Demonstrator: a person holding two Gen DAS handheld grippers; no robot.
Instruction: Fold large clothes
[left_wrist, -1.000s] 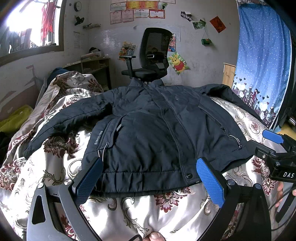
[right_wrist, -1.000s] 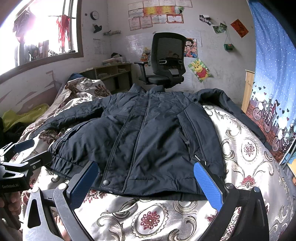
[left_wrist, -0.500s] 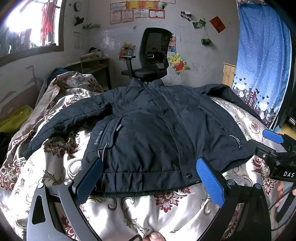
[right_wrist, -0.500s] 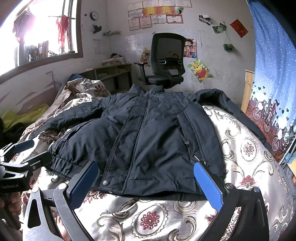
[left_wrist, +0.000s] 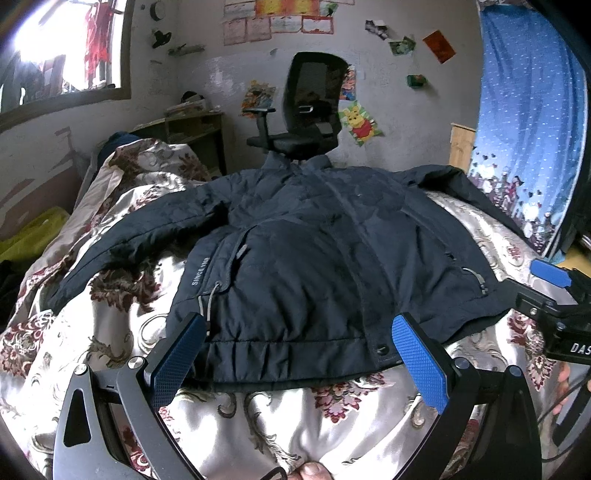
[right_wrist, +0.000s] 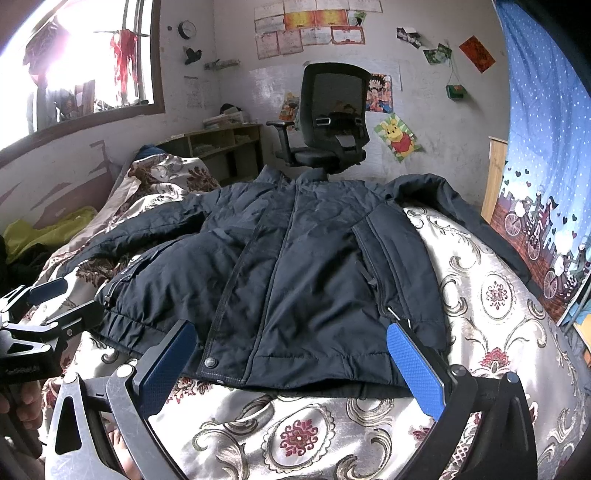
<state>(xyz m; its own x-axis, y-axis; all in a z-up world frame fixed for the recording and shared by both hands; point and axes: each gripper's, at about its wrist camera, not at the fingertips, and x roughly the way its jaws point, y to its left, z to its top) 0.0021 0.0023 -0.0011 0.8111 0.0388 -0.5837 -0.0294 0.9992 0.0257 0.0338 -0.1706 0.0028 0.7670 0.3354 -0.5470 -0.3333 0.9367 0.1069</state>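
Your dark navy padded jacket (left_wrist: 314, 266) lies spread flat, front up, on the bed's cream quilt with maroon floral print (left_wrist: 280, 417), its collar pointing toward the black mesh office chair (left_wrist: 306, 110) and both sleeves stretched outward. Your left claw (left_wrist: 295, 363) sits just short of the jacket's hem, its blue-padded fingers (left_wrist: 417, 362) wide apart and holding nothing. Your right claw (right_wrist: 291, 373) is also spread wide and empty, at the hem near the jacket's snap button (right_wrist: 210, 362).
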